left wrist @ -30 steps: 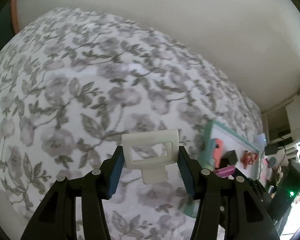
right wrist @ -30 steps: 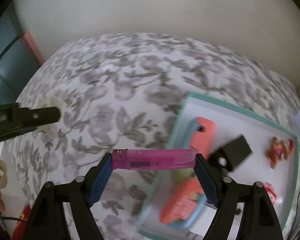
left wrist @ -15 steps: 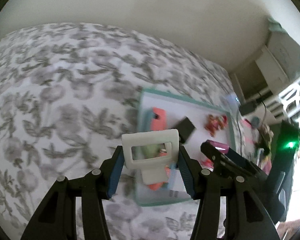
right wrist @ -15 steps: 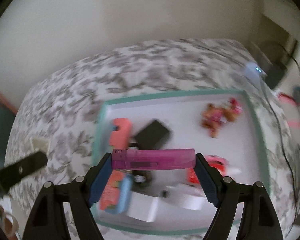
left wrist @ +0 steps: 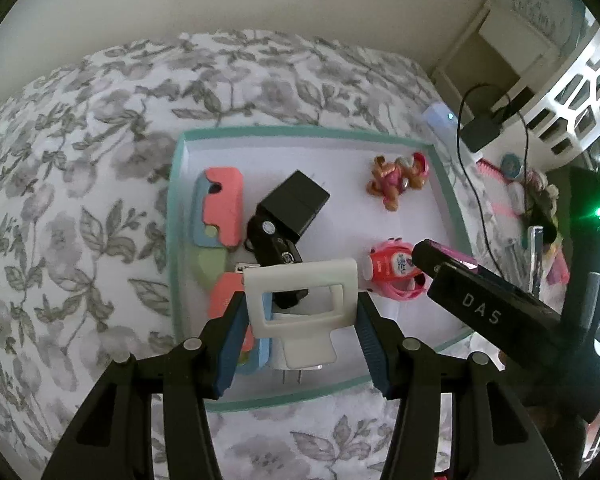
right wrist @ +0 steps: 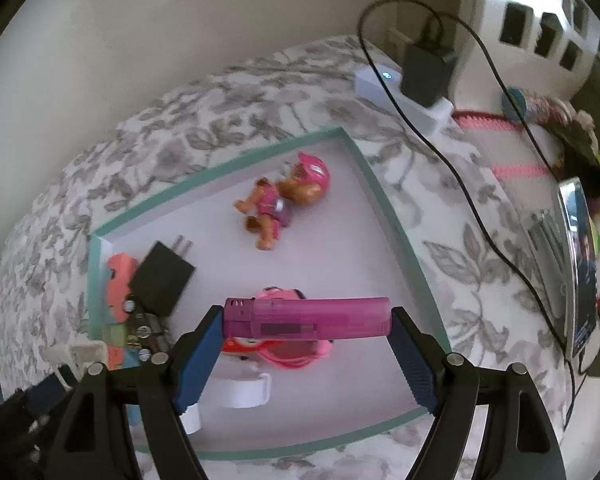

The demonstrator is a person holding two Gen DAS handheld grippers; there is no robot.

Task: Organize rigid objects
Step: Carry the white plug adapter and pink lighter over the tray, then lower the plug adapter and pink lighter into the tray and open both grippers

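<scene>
A shallow teal-rimmed white tray [left wrist: 300, 133] lies on the floral bedspread. My left gripper [left wrist: 300, 314] is shut on a white plastic frame piece [left wrist: 304, 300] and holds it above the tray's near side. My right gripper [right wrist: 306, 318] is shut on a pink lighter [right wrist: 308, 317], held crosswise over the tray [right wrist: 396, 216]; it shows in the left wrist view [left wrist: 444, 258] at right. In the tray lie a black charger [left wrist: 296, 202], a toy pup figure [right wrist: 284, 196], a pink toy watch [left wrist: 394, 266] and a coral and blue case [left wrist: 220, 210].
A white plug adapter [left wrist: 296, 354] and a white block [right wrist: 244, 390] lie in the tray's near part. A power strip with a black adapter and cable [right wrist: 424, 72] sits beyond the tray's right corner. Clutter and a white lattice basket [left wrist: 572, 92] stand at right.
Both grippers have swung right from over the bedspread to above the tray, each still holding its object. The right gripper has moved over the tray's right half.
</scene>
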